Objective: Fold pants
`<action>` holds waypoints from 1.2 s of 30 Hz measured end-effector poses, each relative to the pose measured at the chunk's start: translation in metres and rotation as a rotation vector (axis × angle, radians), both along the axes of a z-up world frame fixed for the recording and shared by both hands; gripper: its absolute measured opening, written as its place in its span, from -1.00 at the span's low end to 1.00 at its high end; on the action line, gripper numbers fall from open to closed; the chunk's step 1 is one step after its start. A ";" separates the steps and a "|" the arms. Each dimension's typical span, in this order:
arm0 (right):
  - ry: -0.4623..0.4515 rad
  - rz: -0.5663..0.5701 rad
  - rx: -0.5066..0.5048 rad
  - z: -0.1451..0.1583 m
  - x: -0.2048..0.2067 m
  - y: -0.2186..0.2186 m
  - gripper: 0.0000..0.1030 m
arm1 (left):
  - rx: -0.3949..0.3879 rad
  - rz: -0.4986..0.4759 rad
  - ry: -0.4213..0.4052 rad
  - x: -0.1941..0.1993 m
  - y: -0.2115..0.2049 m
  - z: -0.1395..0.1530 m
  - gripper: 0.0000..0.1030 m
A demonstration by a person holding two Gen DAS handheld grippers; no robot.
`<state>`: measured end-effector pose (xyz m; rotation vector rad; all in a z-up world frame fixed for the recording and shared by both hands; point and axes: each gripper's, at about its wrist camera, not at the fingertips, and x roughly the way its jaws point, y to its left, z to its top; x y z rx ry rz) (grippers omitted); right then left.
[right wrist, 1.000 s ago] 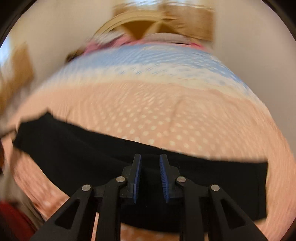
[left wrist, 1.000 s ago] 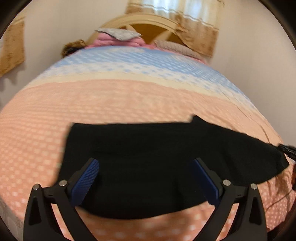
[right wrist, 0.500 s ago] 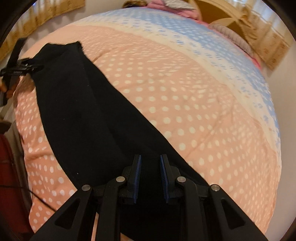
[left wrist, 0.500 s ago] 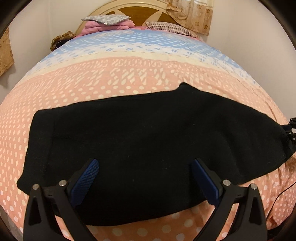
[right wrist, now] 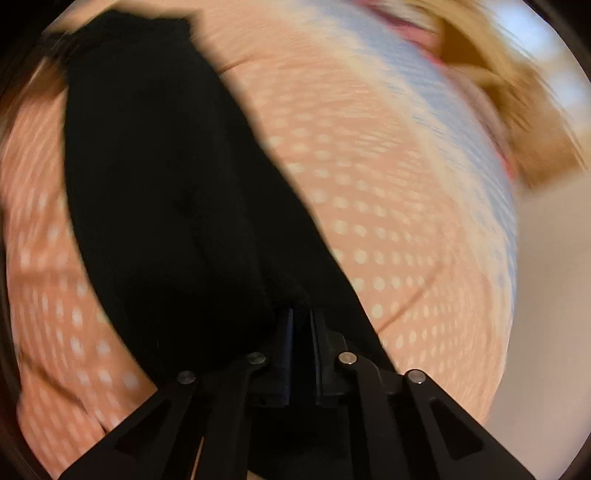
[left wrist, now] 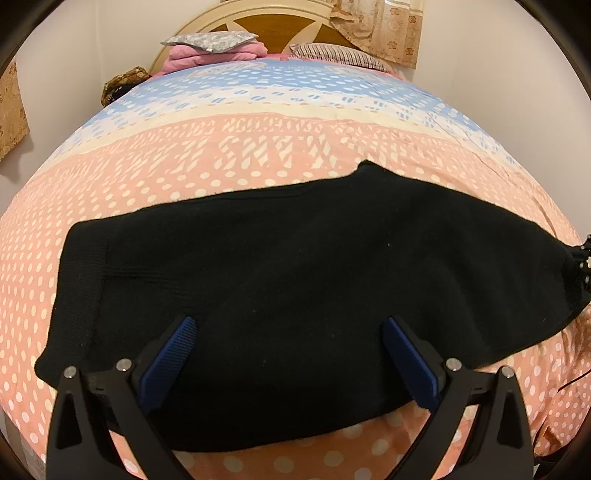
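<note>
Black pants (left wrist: 295, 280) lie folded lengthwise across the pink dotted bedspread (left wrist: 258, 147), waistband at the left. My left gripper (left wrist: 290, 332) is open and empty, hovering over the pants' near edge. My right gripper (right wrist: 303, 325) is shut on the pants (right wrist: 166, 203) at their leg end and holds the cloth bunched between its blue pads. The right gripper also shows at the far right edge of the left wrist view (left wrist: 585, 258). The right wrist view is blurred.
The bed runs back to a wooden headboard (left wrist: 280, 29), with pink folded cloth and a grey pillow (left wrist: 210, 40) and a striped pillow (left wrist: 340, 55). White walls stand on both sides. A curtain (left wrist: 380, 22) hangs at the back right.
The left gripper stays open, now slightly closer over the pants. The right gripper, still shut on the leg end, has swung and turned; its view is now blurred with the cloth lifted.
</note>
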<state>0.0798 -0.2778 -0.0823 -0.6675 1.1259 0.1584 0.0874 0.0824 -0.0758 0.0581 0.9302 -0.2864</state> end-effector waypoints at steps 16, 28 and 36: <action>-0.331 -0.638 0.758 0.025 -0.030 -0.117 -0.72 | -0.020 -0.012 0.005 0.001 0.005 0.004 1.00; -0.252 -0.253 0.830 0.019 0.012 0.060 -0.71 | -0.106 -0.080 -0.071 0.027 -0.021 0.045 1.00; 0.023 -0.007 0.804 0.006 0.023 0.127 0.18 | -0.111 -0.111 0.037 0.047 -0.037 0.023 1.00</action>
